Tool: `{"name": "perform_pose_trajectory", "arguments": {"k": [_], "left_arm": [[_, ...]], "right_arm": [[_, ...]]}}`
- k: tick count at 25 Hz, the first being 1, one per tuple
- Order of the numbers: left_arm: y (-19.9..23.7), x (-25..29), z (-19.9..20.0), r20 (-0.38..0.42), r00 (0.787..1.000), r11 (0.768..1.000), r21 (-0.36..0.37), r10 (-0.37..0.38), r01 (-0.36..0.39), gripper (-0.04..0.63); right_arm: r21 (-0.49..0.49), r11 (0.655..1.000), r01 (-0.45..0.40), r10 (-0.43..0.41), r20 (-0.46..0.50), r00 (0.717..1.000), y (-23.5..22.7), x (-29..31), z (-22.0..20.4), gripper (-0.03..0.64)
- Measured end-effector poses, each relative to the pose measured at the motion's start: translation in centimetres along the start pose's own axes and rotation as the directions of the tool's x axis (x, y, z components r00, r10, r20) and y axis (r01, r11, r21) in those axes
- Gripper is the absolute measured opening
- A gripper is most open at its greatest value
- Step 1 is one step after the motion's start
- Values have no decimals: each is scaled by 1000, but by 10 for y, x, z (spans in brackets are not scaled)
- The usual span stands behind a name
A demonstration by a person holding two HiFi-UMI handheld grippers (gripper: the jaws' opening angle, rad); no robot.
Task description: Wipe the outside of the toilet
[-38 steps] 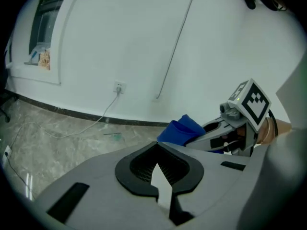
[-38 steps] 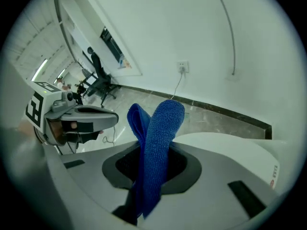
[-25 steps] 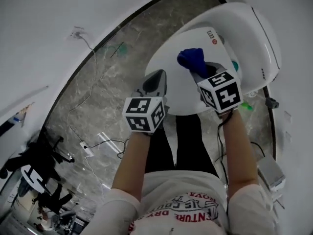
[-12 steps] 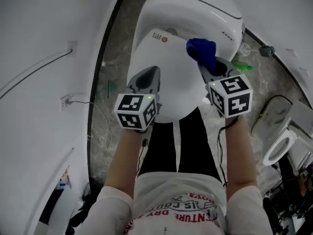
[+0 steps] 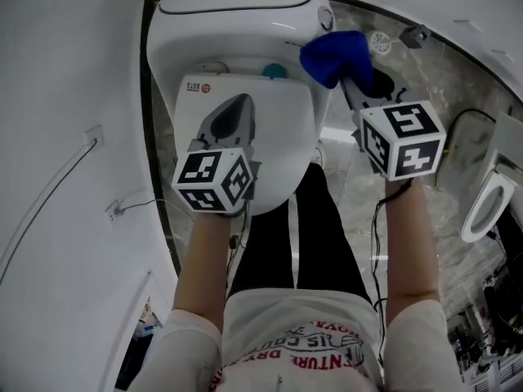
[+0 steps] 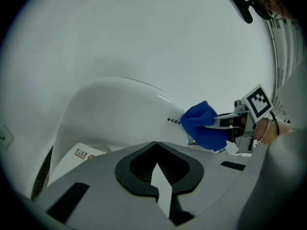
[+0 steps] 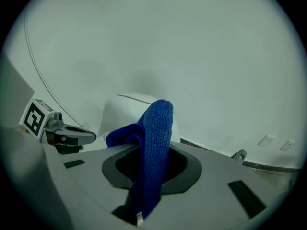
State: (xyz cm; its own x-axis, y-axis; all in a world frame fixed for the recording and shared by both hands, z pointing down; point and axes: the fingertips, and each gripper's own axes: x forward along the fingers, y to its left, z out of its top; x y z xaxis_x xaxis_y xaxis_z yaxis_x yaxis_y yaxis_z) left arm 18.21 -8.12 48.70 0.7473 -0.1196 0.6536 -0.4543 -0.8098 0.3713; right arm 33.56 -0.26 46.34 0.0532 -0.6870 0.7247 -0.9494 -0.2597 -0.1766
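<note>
Right gripper [image 5: 355, 88] clamps blue terry cloth [image 5: 333, 51] at white ceramic toilet's [image 5: 237, 23] two o'clock, contact unclear; left gripper [image 5: 237, 109] closed, empty.

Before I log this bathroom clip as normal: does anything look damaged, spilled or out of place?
Nothing stands out: the white ceramic toilet is intact, lid down, no spills on the grey marble floor. The blue terry cloth sits clamped in the right tongs.

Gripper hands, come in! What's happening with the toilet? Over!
Left gripper shut, empty, over the lid. Right gripper shut on blue cloth. Cloth at the toilet's back corner. Nothing blocking.
</note>
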Motion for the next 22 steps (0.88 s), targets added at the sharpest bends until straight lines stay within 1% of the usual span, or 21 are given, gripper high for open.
{"name": "perform_pose_trajectory", "arguments": {"k": [3, 5, 7, 10, 14, 17, 20, 22], "left_arm": [[-15, 21, 6, 12, 1000, 1000, 21, 10, -10, 6], [-24, 31, 10, 21, 1000, 999, 31, 9, -10, 6], [-32, 39, 12, 27, 1000, 1000, 30, 2, -3, 6], [-41, 48, 10, 30, 1000, 1000, 25, -4, 4, 6], [-47, 59, -3, 7, 1000, 1000, 16, -7, 7, 6], [-52, 65, -15, -17, 1000, 1000, 13, -12, 12, 6], [-58, 67, -25, -37, 999, 999, 22, -27, 28, 6], [-61, 67, -30, -46, 998, 999, 31, -41, 42, 6]], "right_arm": [[16, 998, 54, -55, 69, 996, -35, 1, 10, 77], [36, 996, 82, -85, 92, 992, -56, 6, 14, 77], [49, 996, 81, -85, 87, 993, -72, 16, 15, 77], [41, 997, 66, -69, 78, 995, -85, 34, 11, 77], [-8, 999, 32, -32, 52, 998, -82, 52, -7, 77], [-74, 997, 0, 1, 26, 1000, -71, 60, -26, 77], [-134, 991, -20, 22, 10, 1000, -60, 62, -42, 77], [-147, 989, -32, 34, 9, 999, -54, 63, -49, 77]]}}
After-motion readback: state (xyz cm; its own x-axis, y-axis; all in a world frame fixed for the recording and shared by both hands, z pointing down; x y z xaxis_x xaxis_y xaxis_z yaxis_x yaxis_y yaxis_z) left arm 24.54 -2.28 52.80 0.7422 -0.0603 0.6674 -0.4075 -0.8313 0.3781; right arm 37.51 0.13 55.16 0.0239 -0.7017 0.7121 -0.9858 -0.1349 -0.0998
